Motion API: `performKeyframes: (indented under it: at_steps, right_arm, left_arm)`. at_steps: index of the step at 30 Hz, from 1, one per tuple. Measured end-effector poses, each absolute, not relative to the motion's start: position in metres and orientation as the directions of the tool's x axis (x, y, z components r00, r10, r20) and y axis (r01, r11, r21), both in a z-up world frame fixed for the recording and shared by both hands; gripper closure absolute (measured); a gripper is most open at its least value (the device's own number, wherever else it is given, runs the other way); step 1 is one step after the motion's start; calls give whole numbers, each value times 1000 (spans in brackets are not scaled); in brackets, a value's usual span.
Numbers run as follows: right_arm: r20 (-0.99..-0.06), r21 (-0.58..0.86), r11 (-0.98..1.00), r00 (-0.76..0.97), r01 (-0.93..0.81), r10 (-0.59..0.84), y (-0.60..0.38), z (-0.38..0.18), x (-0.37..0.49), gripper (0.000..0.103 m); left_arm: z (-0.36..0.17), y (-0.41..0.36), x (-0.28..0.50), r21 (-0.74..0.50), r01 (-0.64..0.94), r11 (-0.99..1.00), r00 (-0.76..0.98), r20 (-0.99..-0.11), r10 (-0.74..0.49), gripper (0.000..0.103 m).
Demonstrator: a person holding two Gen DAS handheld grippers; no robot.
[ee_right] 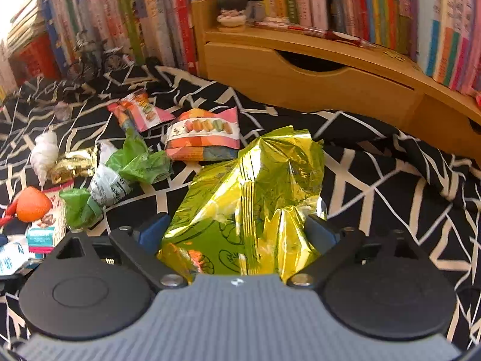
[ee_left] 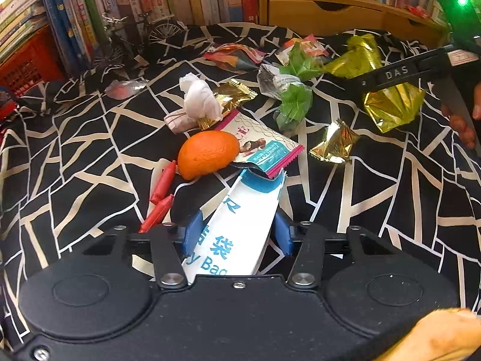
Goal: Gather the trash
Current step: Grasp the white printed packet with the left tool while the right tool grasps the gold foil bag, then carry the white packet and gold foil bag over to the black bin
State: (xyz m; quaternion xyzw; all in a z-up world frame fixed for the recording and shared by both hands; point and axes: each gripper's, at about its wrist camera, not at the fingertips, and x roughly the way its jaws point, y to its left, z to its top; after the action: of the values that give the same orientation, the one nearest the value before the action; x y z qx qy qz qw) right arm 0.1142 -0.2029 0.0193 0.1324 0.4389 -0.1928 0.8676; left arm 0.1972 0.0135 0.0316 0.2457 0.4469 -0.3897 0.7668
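My left claw [ee_left: 237, 231] points down at the littered black-and-white patterned cloth [ee_left: 90, 156], with a white paper bag printed in blue [ee_left: 237, 228] lying between its blue fingers [ee_left: 192, 234]. The pads stand right at the bag's edges, but I cannot tell whether they press on it. The bag's far end lies tucked under a chocolate wrapper with a pink edge [ee_left: 264, 147], and an orange peel [ee_left: 207, 153] sits just beside that wrapper. Two red wrappers [ee_left: 160, 192] lie to the left of the bag.

My right claw [ee_right: 237, 231] is spread wide around a big crumpled gold foil bag [ee_right: 252, 192], which fills the gap between its fingers [ee_right: 153, 230]; whether they squeeze it, I cannot tell. Beyond the foil lies a snack packet with coloured bars [ee_right: 204, 138], and to its left some green plastic [ee_right: 135, 162], a white tissue wad [ee_right: 45, 153] and a small gold wrapper [ee_right: 72, 162]. Books [ee_right: 150, 9] line the back, beside a wooden shelf unit [ee_right: 300, 81].
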Motion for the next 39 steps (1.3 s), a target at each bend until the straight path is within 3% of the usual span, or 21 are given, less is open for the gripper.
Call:
performKeyframes:
  at_steps: [5,11,13,22,24,26,39]
  right_arm:
    - [-810,94,864,543,495,-223,-207,22,104,13]
    - [-786,89,860,566,502,-250,-208,37,92,14]
    - [-774,97,857,580,505,-255,-208,45,88,14]
    - [-739,90,880,624,466,-254,-199,68,82,15]
    - [-737,91,884,628,459,-250,-196,69,82,15]
    - [-740,89,890,628,448,-242,-193,68,82,15]
    - [-711,91,922,673,376,-204,-175,78,78,18]
  left_arm:
    - [35,14,193,46,803,594,327,-867,-376,64]
    - [42,17,188,44,782,621,344,-862,-372,67]
    - [45,19,186,44,777,628,348,-861,-371,81]
    - [41,20,182,94,768,633,372,-870,-322,78]
    - [37,19,181,132,757,640,401,-867,-295,81]
    - [35,19,179,156,754,638,420,-861,-286,93]
    - [67,28,170,234,666,708,581,-758,-295,102]
